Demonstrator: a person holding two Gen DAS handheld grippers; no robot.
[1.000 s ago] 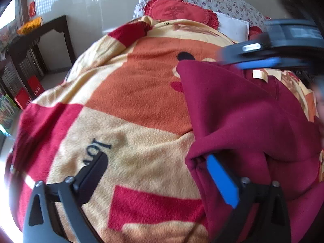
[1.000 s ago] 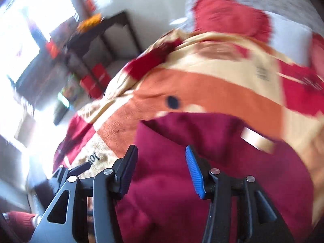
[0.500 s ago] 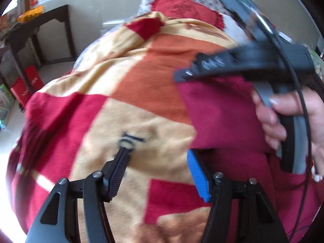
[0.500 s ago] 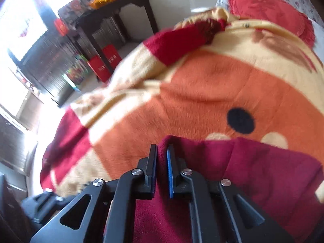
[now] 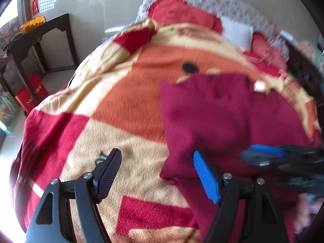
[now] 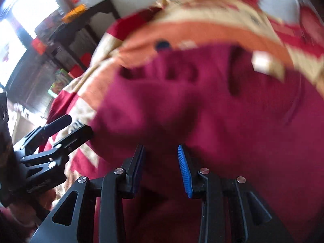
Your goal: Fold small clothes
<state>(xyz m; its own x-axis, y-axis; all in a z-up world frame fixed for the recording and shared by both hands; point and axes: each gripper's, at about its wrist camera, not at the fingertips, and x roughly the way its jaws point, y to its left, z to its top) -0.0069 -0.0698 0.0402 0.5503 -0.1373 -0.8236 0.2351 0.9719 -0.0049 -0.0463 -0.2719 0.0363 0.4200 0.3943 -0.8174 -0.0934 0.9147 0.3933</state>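
Blanket (image 5: 125,101): covers the bed; orange, cream and red blocks with a black dot near the top and dark lettering by the near edge
Garment (image 5: 222,117): maroon, lying on the right half of the blanket, its left edge folded straight, a pale tag (image 5: 260,86) at its far right corner; in the right wrist view it fills most of the frame (image 6: 202,105), blurred
Pillows (image 5: 182,14): red ruffled one and a floral one at the head of the bed, a white one beside them
Table (image 5: 40,30): dark, by the wall on the left, a yellow basket (image 5: 32,22) on top
Left gripper (image 5: 157,174): fingers spread wide, holding nothing; dark finger over the cream blanket, blue finger over the garment's near left corner; whether it touches cannot be told
Right gripper (image 6: 161,168): fingers parted with a gap between them, nothing pinched, low over the near part of the garment; seen blurred at the right edge of the left view (image 5: 283,162)
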